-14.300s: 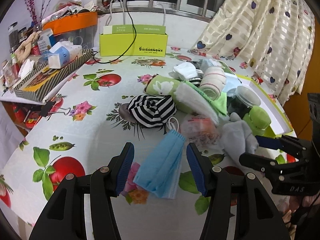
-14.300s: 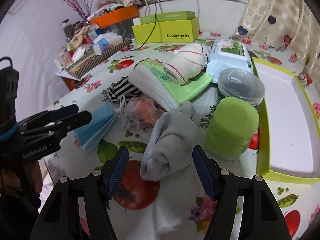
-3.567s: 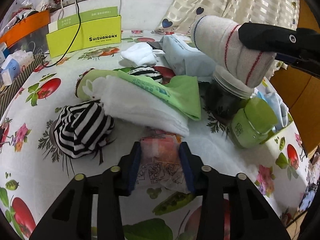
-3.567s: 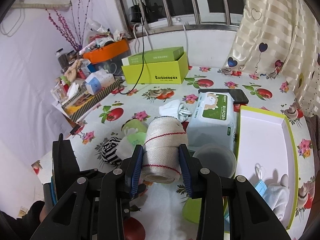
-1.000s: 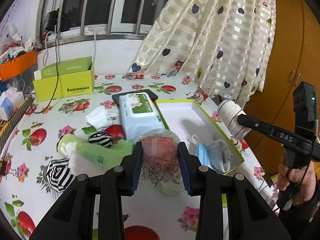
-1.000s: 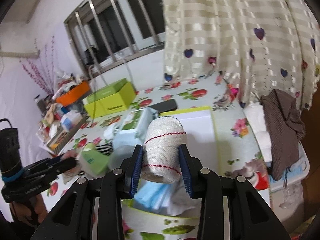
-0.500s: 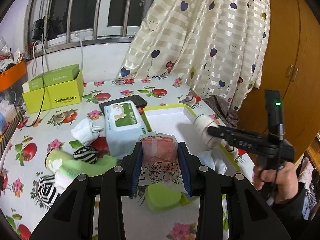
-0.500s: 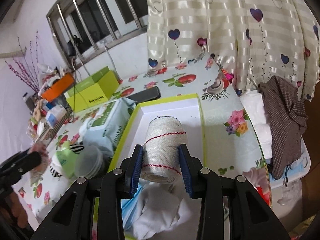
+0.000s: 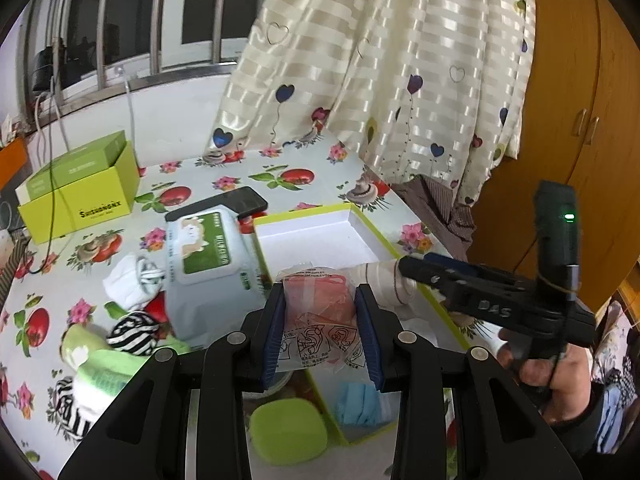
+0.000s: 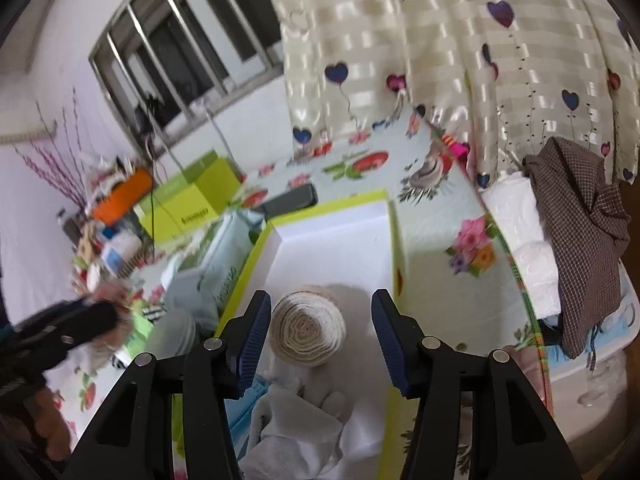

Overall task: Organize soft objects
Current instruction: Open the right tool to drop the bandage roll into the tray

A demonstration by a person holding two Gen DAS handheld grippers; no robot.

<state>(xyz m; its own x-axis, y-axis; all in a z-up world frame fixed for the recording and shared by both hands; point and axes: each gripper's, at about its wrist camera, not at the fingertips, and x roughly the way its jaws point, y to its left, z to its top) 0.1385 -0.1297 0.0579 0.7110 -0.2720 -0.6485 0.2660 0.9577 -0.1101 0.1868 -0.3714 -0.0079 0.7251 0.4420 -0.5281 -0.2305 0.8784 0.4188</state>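
Observation:
My left gripper [image 9: 319, 320] is shut on a clear plastic packet [image 9: 320, 312] with red contents, held above the near left rim of the white box with a yellow-green rim [image 9: 320, 236]. In the right wrist view my right gripper [image 10: 322, 332] hangs over the box [image 10: 332, 240] with its jaws opening. The rolled bandage [image 10: 307, 330] lies end-on between them, and the right pad stands clear of it. The grey-white cloth [image 10: 304, 420] and the blue mask [image 10: 244, 396] lie in the box's near end. In the left wrist view the right gripper [image 9: 416, 268] reaches in from the right, beside the roll [image 9: 380, 284].
A wipes pack [image 9: 204, 256], a phone [image 9: 224, 206], a white sock [image 9: 132, 276], a striped sock [image 9: 132, 330] and a green-lidded jar [image 9: 288, 430] lie left of the box. A yellow-green carton [image 9: 76, 196] stands at the back. The curtain [image 9: 400, 60] and a brown checked cloth [image 10: 580, 240] are at the right.
The right gripper's jaws have spread and the roll has tipped end-on into the box. The left gripper has carried the packet rightwards, up to the box's rim.

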